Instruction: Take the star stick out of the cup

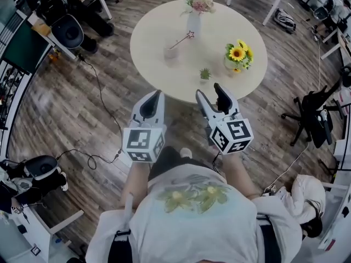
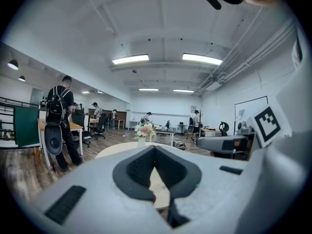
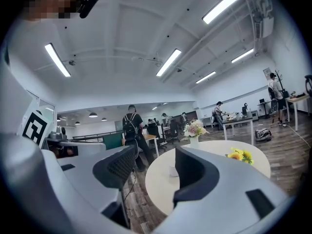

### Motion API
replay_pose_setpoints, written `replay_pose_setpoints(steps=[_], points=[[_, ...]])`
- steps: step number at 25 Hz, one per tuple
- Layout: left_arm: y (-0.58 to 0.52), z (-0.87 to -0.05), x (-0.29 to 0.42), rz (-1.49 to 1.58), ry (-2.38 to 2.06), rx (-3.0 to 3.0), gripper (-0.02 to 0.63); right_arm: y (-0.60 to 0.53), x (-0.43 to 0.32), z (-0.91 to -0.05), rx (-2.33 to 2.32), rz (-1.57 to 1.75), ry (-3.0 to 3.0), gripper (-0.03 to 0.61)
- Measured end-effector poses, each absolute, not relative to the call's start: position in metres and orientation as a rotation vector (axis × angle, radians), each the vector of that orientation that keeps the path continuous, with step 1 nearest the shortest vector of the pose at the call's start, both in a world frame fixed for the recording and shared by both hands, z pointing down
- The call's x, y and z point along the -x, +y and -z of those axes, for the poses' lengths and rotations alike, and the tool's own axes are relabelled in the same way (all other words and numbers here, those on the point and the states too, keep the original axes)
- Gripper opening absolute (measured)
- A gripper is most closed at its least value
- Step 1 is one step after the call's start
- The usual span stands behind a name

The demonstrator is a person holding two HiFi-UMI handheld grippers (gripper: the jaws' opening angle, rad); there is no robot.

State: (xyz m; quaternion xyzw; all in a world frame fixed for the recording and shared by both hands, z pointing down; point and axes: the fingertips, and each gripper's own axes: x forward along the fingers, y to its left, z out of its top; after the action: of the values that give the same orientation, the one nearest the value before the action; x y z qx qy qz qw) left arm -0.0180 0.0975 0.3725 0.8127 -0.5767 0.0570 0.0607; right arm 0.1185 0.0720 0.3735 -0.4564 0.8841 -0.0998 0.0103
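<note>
The star stick [image 1: 181, 41] leans in a pale translucent cup [image 1: 170, 52] on the far left part of the round table [image 1: 164, 81], with its star tip up and to the right. Both grippers hover before the table's near edge, well short of the cup. My left gripper [image 1: 155, 93] is shut and holds nothing; its jaws meet at the tip in the left gripper view [image 2: 155, 150]. My right gripper [image 1: 210, 90] is open and empty. In the right gripper view [image 3: 155, 155] the cup [image 3: 173, 171] shows small and far between the spread fingers.
On the table stand a white vase of pink flowers [image 1: 194, 15], a pot of sunflowers [image 1: 238, 56] and a small green plant [image 1: 205, 74]. Office chairs [image 1: 312, 116], a desk and cables ring the table. A person with a backpack [image 3: 132, 126] stands beyond the left side.
</note>
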Motion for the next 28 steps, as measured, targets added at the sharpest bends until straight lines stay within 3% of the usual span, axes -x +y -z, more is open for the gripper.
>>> replay_pose_setpoints(steps=[28], points=[[-0.068, -0.381, 0.059, -0.234, -1.626, -2.479, 0.003, -0.084, -0.088, -0.391, 1.543, 0.402, 2.734, 0.252]])
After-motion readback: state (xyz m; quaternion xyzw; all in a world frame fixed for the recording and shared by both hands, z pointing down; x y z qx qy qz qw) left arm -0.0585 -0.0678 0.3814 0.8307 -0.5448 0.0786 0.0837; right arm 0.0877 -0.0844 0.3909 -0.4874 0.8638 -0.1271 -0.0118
